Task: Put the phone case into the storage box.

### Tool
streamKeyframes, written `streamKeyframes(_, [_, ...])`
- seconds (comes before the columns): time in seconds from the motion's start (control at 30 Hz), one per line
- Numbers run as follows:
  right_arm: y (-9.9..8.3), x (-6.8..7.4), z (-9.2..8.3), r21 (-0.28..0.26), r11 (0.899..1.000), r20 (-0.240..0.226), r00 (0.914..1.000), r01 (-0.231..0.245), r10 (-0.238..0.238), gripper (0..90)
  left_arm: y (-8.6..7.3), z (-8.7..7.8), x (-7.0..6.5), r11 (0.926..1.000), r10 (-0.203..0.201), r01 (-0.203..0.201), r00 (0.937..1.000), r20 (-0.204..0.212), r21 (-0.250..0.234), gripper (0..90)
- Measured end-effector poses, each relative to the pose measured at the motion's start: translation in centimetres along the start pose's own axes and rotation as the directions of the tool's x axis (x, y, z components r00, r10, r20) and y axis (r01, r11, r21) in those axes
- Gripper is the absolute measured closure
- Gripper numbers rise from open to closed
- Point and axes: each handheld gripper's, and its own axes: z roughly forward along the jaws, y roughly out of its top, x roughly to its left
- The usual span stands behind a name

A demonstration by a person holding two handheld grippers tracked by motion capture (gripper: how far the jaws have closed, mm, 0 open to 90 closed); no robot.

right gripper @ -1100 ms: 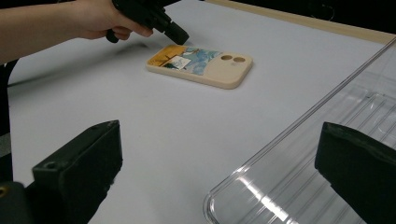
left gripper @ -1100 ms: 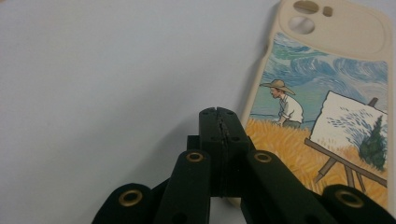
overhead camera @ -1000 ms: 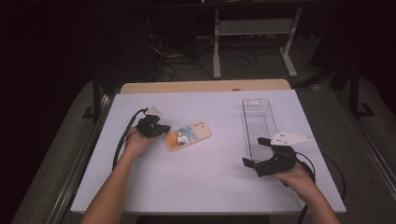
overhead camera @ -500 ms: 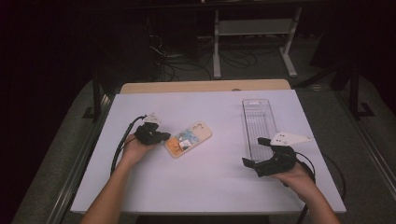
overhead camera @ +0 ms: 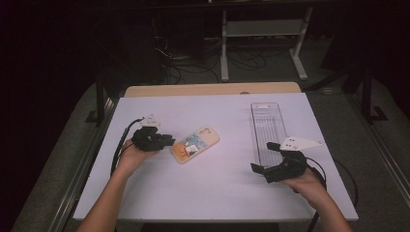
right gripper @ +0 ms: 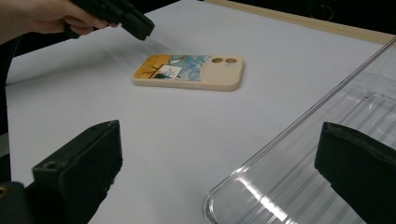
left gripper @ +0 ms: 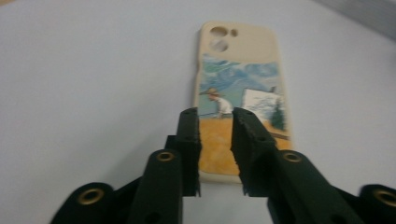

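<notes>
Two hand-held grippers over a white surface [overhead camera: 217, 188]. Left hand-held gripper [overhead camera: 167, 141] sits left of centre in the high view, just beside the near end of a phone case [overhead camera: 195, 144]. Its jaws have just been opening; in the left gripper view they stand a small gap apart, nothing between the pads, and the phone case [left gripper: 239, 93] lies flat on the surface beyond and below them, not gripped.

Phone case: cream-coloured, printed with a painted scene, camera cut-outs at the far end, lying at centre-left of the high view, slightly angled. In the right gripper view it appears in the upper middle [right gripper: 189, 71], with the left hand-held gripper [right gripper: 135, 23] above its end at upper left.

Right hand-held gripper [overhead camera: 263, 159] at lower right of the high view, jaws spread wide, holding nothing. Clear plastic tray [overhead camera: 268, 125] lies just behind it, long axis running away from the person.
</notes>
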Motion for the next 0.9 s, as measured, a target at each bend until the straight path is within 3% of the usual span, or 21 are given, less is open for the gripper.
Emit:
streamKeyframes(0.13, [0.0, 0.0, 0.0, 0.001, 1.0, 0.001, 1.0, -0.002, 0.002, 0.6, -0.5, -1.3, -1.5, 0.9997, -0.022, 0.022, 0.9993, 0.031, -0.007, 58.9])
streamKeyframes(0.17, [0.0, 0.0, 0.0, 0.001, 1.0, 0.001, 1.0, -0.001, 0.001, 0.6, -0.7, -1.5, -1.7, 1.0, -0.006, 0.006, 0.9994, 0.034, -0.005, 56.4])
streamKeyframes(0.33, [0.0, 0.0, 0.0, 0.001, 1.0, 0.002, 1.0, 0.0, 0.0, 0.6, -2.1, -2.7, -3.3, 0.9993, -0.015, 0.018, 0.9976, 0.067, -0.034, 44.2])
streamKeyframes(0.6, [0.0, 0.1, 0.0, 0.002, 1.0, 0.002, 1.0, 0.0, 0.0, 0.6, -4.3, -3.6, -5.1, 0.9987, 0.008, -0.005, 0.9985, 0.054, -0.051, 22.6])
streamKeyframes(0.73, [0.0, 0.0, 0.0, 0.002, 1.0, 0.002, 1.0, 0.001, -0.001, 0.6, -5.0, -3.8, -5.5, 0.9978, 0.041, -0.038, 0.9982, 0.044, -0.054, 12.4])
streamKeyframes(0.77, [0.0, 0.0, 0.0, 0.002, 1.0, 0.002, 1.0, 0.002, -0.002, 0.6, -5.1, -3.9, -5.6, 0.9974, 0.045, -0.043, 0.998, 0.045, -0.058, 4.4])
streamKeyframes(0.9, [0.0, 0.1, 0.0, 0.003, 1.0, 0.005, 1.0, 0.005, -0.005, 0.6, -5.1, -3.8, -5.9, 0.9968, 0.06, -0.057, 0.9974, 0.04, -0.056, 0.0])
